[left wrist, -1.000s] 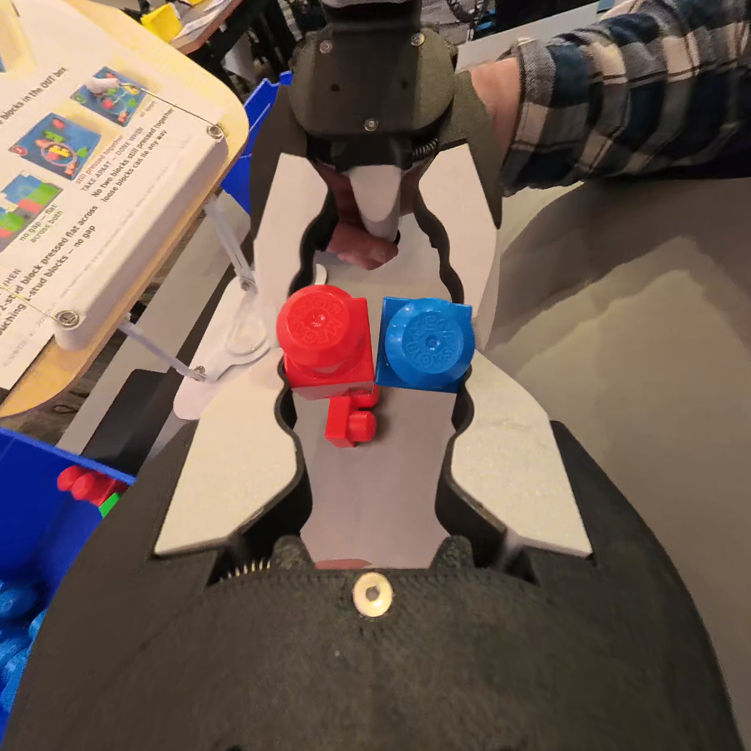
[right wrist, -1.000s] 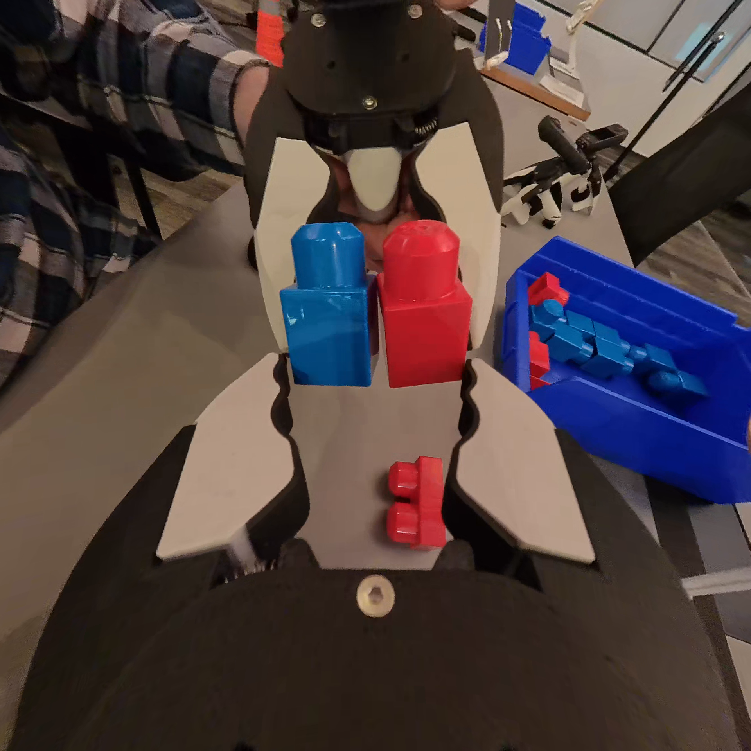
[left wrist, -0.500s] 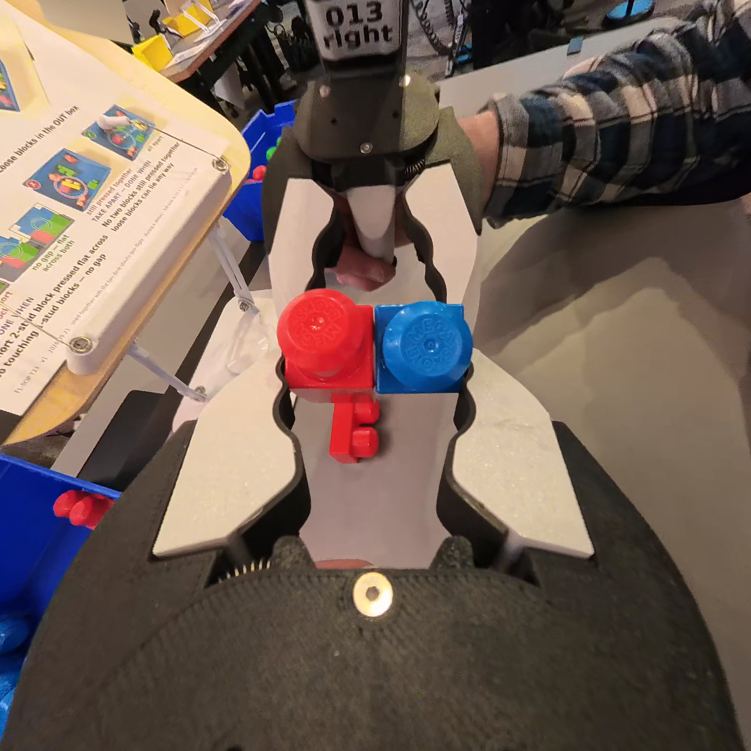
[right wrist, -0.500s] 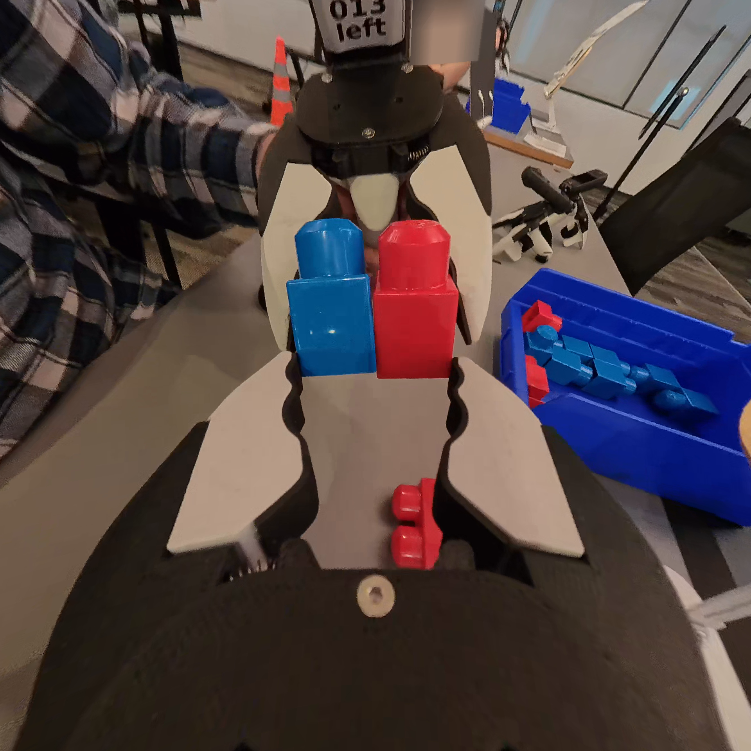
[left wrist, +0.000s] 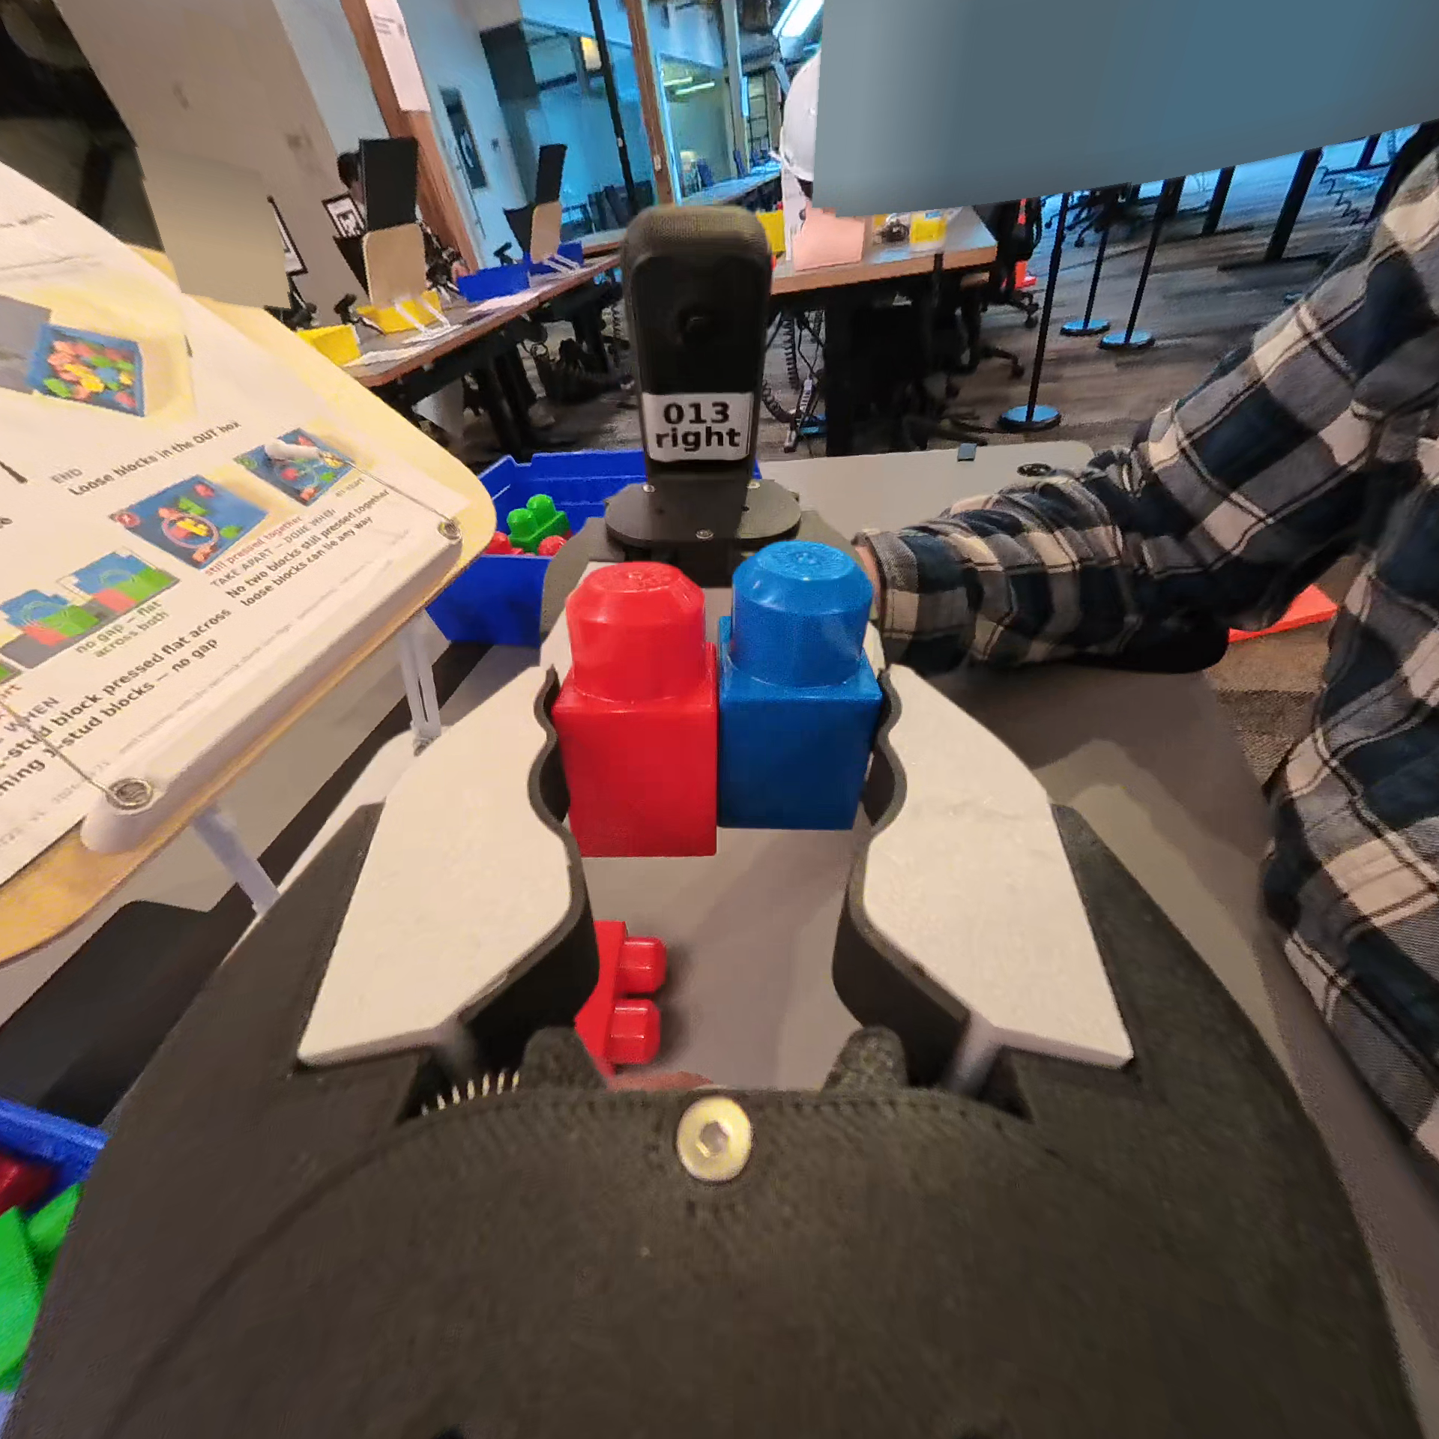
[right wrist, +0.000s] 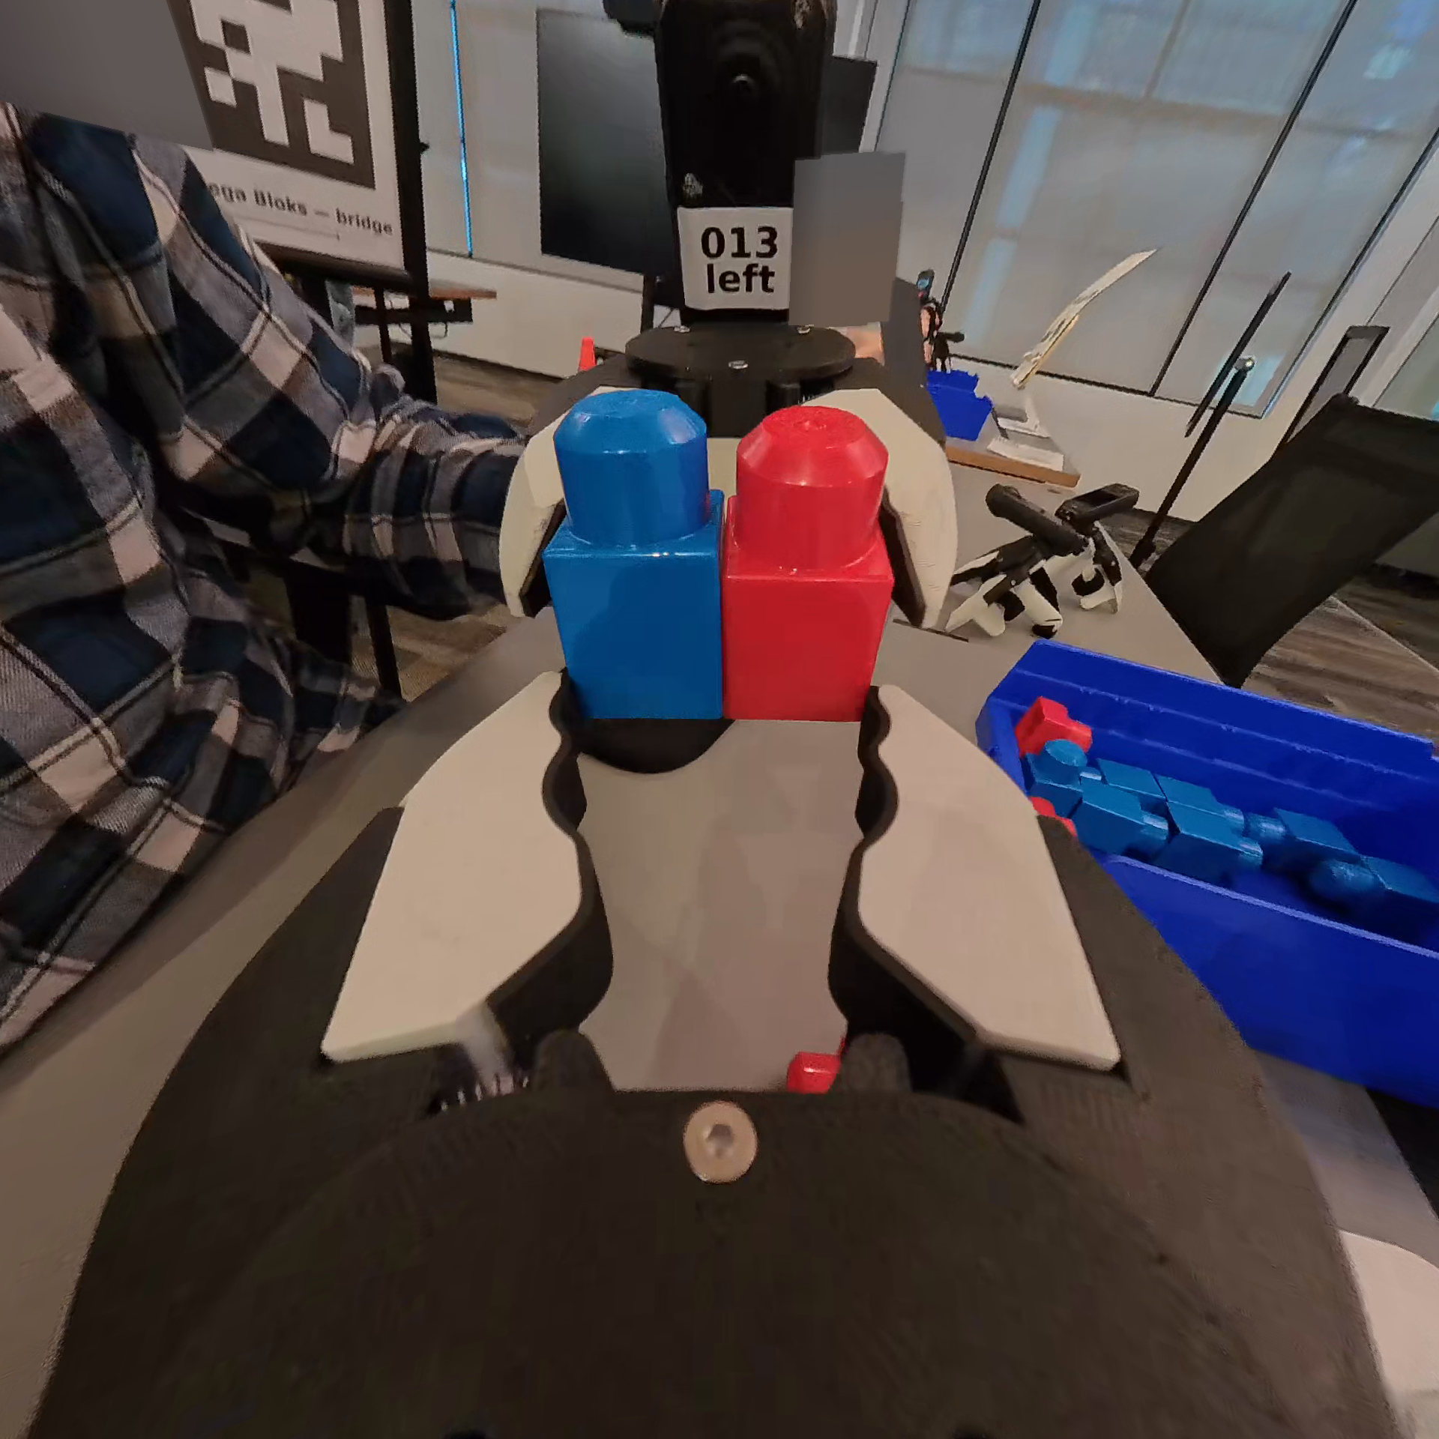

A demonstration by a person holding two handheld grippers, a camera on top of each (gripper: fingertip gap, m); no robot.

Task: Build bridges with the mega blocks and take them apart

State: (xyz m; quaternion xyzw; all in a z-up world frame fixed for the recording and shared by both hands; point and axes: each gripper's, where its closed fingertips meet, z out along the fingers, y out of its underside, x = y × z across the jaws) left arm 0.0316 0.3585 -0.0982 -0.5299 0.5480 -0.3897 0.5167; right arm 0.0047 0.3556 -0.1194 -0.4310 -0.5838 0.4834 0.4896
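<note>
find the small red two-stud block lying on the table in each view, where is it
Left wrist view: the small red two-stud block lies on its side on the grey table, low between this gripper's fingers, by the left finger.
Right wrist view: only a red corner shows at the gripper's base, near the right finger.
Shared landmark: the upright red block and blue block standing side by side.

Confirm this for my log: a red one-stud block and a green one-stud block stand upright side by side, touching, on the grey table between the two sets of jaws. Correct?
Not quite: the block beside the red block is blue, not green, as both wrist views show. The rest holds: both stand upright, side by side and touching, on the grey table, with jaws on either side.
</note>
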